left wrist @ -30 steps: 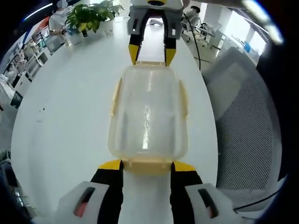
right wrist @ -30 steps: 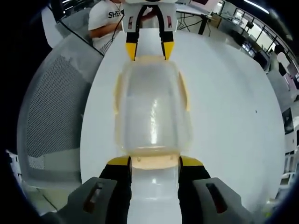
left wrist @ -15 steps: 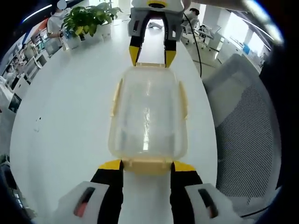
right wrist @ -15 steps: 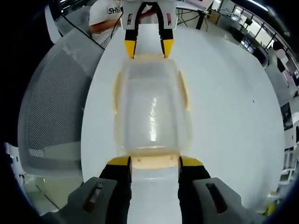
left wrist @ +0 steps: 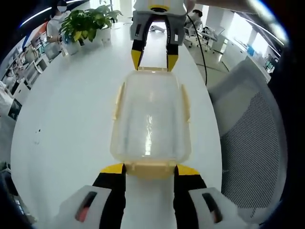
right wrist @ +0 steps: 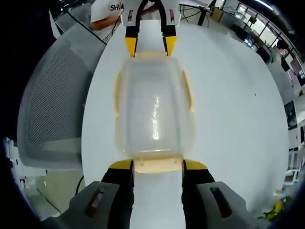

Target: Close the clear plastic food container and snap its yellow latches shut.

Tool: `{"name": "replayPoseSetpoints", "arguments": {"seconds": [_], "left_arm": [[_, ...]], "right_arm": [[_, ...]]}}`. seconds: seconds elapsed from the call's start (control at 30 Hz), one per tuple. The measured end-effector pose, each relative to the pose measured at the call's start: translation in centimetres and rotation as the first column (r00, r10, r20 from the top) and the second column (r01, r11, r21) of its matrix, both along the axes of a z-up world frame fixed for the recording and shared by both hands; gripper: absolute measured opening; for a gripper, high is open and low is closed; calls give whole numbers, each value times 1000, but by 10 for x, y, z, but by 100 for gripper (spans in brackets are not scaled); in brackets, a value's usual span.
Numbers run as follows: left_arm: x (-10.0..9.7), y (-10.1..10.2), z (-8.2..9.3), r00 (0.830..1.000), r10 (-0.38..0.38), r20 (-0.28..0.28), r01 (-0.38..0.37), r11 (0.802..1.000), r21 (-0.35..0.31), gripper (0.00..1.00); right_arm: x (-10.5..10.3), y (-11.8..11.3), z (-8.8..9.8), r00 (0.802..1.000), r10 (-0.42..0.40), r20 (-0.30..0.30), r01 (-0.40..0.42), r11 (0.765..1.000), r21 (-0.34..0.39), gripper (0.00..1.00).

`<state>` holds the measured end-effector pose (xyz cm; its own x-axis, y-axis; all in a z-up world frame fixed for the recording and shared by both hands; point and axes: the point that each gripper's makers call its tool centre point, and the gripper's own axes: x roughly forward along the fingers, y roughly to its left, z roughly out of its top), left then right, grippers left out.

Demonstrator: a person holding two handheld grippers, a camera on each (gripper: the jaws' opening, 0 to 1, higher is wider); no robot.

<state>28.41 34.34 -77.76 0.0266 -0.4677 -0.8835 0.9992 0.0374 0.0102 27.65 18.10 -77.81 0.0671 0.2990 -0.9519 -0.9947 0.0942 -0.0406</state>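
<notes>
- Clear plastic food container [left wrist: 150, 119] [right wrist: 153, 113]: lid on, lying on the white surface [left wrist: 71, 109] [right wrist: 233, 105] between the 2 grippers, one at each short end.
- Left gripper [left wrist: 150, 171]: jaws spread wide, its 2 yellow-tipped jaws flanking the yellow latch [left wrist: 150, 169] at the container's near end in the left gripper view; whether the tips touch that latch cannot be told. It also shows at the container's far end in the right gripper view [right wrist: 146, 46].
- Right gripper [right wrist: 157, 167]: jaws likewise wide, straddling the end latch [right wrist: 157, 165] nearest it in the right gripper view; it also shows beyond the container in the left gripper view [left wrist: 151, 58].
- Side latches [left wrist: 117, 100] [right wrist: 189, 95]: 1 on each long side, lying close against the container wall.
- Open room: bare white surface spreads broadly away from one long side of the container.
- Edge: on the other long side the surface's rim runs near the container, with a grey mesh chair [left wrist: 248, 133] [right wrist: 47, 109] just past it.
- Potted plant [left wrist: 90, 21]: well apart from the container, past its far end.
</notes>
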Motion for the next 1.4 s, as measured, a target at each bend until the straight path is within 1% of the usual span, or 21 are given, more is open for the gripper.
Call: {"name": "replayPoseSetpoints", "arguments": {"seconds": [0.1,0.33,0.4,0.47,0.6,0.7,0.83,0.93,1.07,1.17,1.2,1.27,1.3,1.37,1.4], "left_arm": [[-1,-4,-1,1000,1,-5,-1,1000,-8,33],[0,-9,-7,1000,1,0,-1,1000,-10,33],[0,-10,-9,1000,1,0,-1,1000,-7,33],[1,-11,-8,1000,-4,3,4,1000,-8,33],[1,-11,-8,1000,-9,4,9,1000,-10,33],[1,-10,-10,1000,-7,4,8,1000,-16,33],[1,-10,-12,1000,-11,-3,11,1000,-21,33],[-1,-11,-12,999,-30,15,30,1000,2,34],[0,-10,-12,999,-38,16,38,999,-6,34],[-1,-10,-12,999,-45,20,46,999,-10,34],[-2,-10,-12,998,-54,28,54,999,-5,35],[-2,-10,-13,998,-50,28,50,999,-6,35],[-2,-10,-13,999,-39,24,39,999,-4,35],[-3,-9,-17,999,-32,13,32,999,1,38],[-4,-8,-17,999,-32,14,32,999,2,38]], "right_arm": [[-2,-5,0,1000,-2,-1,2,1000,-4,35],[-3,-9,0,1000,-9,6,9,1000,-9,35],[-3,-10,-1,1000,-16,2,16,1000,-8,35],[-4,-12,-4,1000,-23,-3,23,1000,-12,35],[-7,-11,-11,999,-38,-14,37,999,-7,35],[-7,-11,-10,999,-39,-8,39,999,-1,35],[-7,-11,-11,999,-41,-18,41,999,10,35],[-8,-11,-13,999,-39,-22,39,999,11,35],[-13,-11,-15,999,-21,-30,22,1000,20,36],[-12,-12,-15,999,-26,-25,26,999,21,37],[-12,-12,-15,999,-29,-24,30,999,20,39],[-11,-15,-18,999,-48,-9,48,999,11,49],[-12,-16,-20,999,-48,-10,48,999,9,47],[-15,-15,-17,1000,-28,-9,28,999,14,35],[-15,-15,-17,1000,-31,-5,31,999,13,35]]}}
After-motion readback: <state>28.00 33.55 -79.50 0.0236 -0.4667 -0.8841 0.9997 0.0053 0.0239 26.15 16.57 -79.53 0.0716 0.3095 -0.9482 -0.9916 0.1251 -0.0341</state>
